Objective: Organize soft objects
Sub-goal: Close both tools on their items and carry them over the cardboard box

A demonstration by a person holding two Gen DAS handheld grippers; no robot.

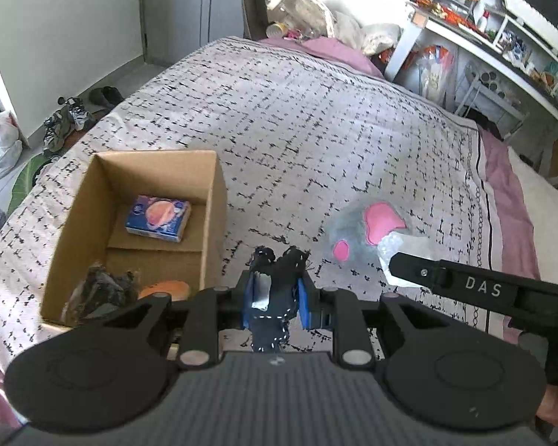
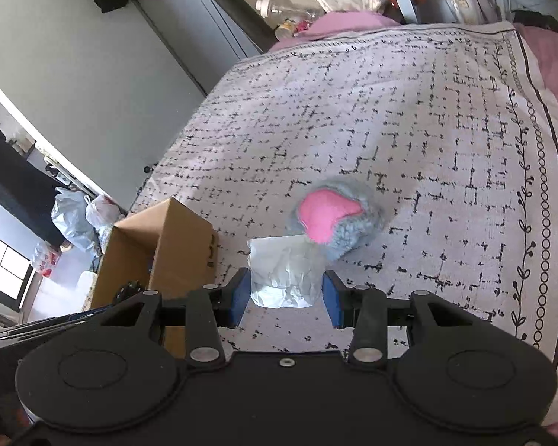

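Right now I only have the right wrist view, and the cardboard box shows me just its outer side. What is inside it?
Observer: A blue packet with an orange picture lies flat on the floor of the box.
Operator: Anything else in there?
Observer: Yes, a dark crumpled thing and something orange in the near corner.
Operator: The right gripper holds a plastic bag. What about the left one?
Observer: The left gripper is shut on a dark cloth with white stitching, beside the box.
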